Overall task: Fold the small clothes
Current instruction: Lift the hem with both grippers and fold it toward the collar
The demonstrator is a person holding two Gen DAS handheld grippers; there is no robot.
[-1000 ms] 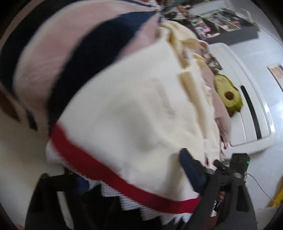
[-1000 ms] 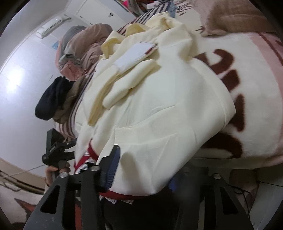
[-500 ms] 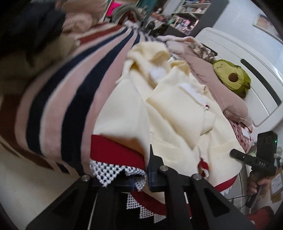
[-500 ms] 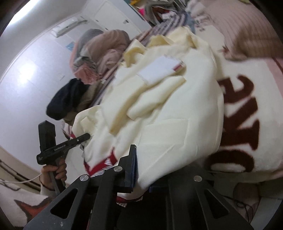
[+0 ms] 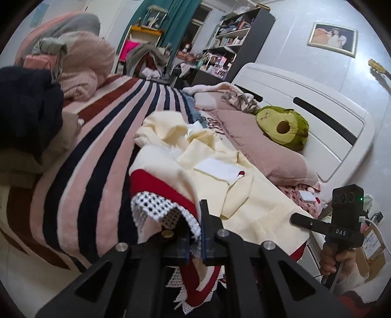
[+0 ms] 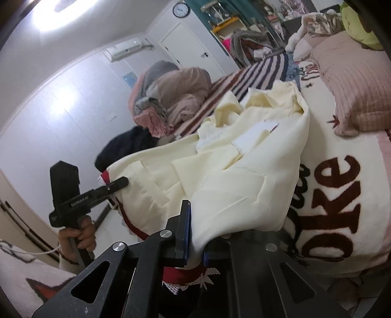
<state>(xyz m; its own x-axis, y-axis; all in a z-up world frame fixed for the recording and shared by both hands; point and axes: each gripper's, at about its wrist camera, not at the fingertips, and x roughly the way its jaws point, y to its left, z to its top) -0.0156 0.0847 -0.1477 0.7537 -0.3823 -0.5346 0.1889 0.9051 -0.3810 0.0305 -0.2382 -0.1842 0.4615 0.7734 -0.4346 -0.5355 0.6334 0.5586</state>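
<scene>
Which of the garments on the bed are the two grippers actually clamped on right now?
The cream garment with the red hem and white lace trim; both grippers pinch its near edge. The dark navy one and the pink and grey heap lie untouched farther back.

A striped blanket [image 5: 97,156] in pink, navy and dark red covers the bed. At its far left lies a heap of clothes [image 5: 73,63], with a dark navy garment [image 5: 27,110] nearer. To the right, 1 pink pillow [image 5: 259,146] lies against the white headboard [image 5: 317,110], and a green avocado plush [image 5: 283,127] rests on the pillow. Beyond stand a dark bookshelf [image 5: 234,41] and a teal curtain [image 5: 171,22]. A framed picture [image 5: 333,39] hangs on the right wall. A wall clock [image 6: 181,9] and an air conditioner [image 6: 124,49] sit high on the far wall.
</scene>
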